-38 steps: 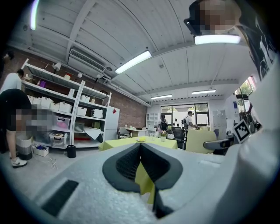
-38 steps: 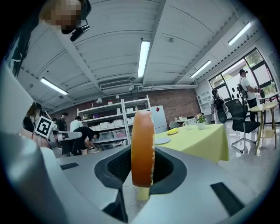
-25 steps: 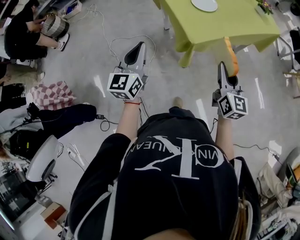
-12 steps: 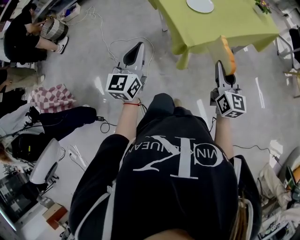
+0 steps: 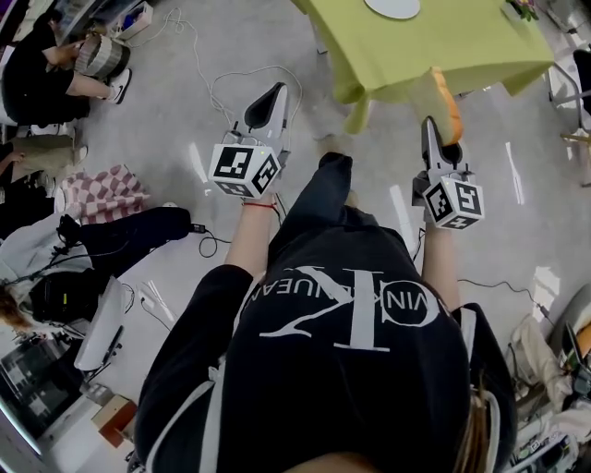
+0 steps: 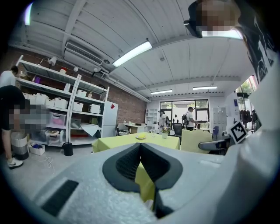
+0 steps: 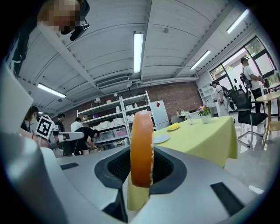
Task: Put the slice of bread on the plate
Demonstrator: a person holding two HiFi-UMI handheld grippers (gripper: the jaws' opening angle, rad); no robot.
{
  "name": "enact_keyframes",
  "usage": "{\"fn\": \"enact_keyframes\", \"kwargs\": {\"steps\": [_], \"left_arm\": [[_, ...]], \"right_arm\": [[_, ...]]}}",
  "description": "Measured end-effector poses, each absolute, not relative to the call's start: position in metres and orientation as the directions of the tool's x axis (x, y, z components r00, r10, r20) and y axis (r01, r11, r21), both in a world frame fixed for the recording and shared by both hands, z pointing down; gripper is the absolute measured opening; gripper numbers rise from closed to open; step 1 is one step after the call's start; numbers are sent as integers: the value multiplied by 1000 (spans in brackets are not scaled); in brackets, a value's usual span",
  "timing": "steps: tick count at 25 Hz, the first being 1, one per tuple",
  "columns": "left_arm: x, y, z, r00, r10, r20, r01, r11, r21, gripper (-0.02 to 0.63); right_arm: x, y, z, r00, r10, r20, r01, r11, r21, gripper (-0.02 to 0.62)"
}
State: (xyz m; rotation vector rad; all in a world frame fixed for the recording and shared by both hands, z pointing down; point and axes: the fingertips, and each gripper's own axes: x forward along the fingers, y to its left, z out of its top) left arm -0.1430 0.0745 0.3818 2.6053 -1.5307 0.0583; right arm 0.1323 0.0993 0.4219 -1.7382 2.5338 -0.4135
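My right gripper (image 5: 438, 129) is shut on a slice of bread (image 5: 443, 103) with an orange-brown crust, held upright on edge between the jaws. The right gripper view shows the bread slice (image 7: 142, 148) standing tall between the jaws of the right gripper (image 7: 142, 173). A white plate (image 5: 391, 7) lies on the yellow-green table (image 5: 434, 46) ahead at the top of the head view; that plate (image 7: 160, 138) also shows beyond the bread. My left gripper (image 5: 268, 102) is held out over the floor, its jaws closed together with nothing between them; the left gripper (image 6: 141, 151) faces the table (image 6: 131, 142).
A yellow banana (image 7: 173, 126) and a small flower pot (image 7: 204, 117) stand on the table. Cables (image 5: 222, 88) run across the grey floor. People sit or crouch at the left (image 5: 46, 74), with bags (image 5: 92, 189) on the floor. Shelving (image 6: 57, 113) lines the far wall.
Both grippers have come nearer the yellow-green table as the person walks forward; a leg now swings out ahead. The bread stays clamped in the right gripper.
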Motion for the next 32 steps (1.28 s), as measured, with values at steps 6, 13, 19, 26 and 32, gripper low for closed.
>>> {"fn": "enact_keyframes", "kwargs": {"steps": [6,13,19,26,32], "left_arm": [[-135,38,386,503,-860,89,-863,-493,114,12],[-111,-14,390,547,-833,82,-833,-532,151,12],[-94,-64,388,583,-809,74,-807,-567,163,11],[-91,-121,393,613,-785,88,-786,-595,167,11],[-90,-161,396,638,-764,92,-765,-617,185,11]], "right_arm": [[138,73,418,-360,-925,120,-917,327,-229,97],[153,35,415,-335,-933,131,-926,301,-227,97],[162,-2,415,-324,-936,141,-928,285,-239,97],[152,-49,417,-328,-934,139,-921,284,-266,97],[143,-81,417,-320,-934,158,-924,271,-268,97]]}}
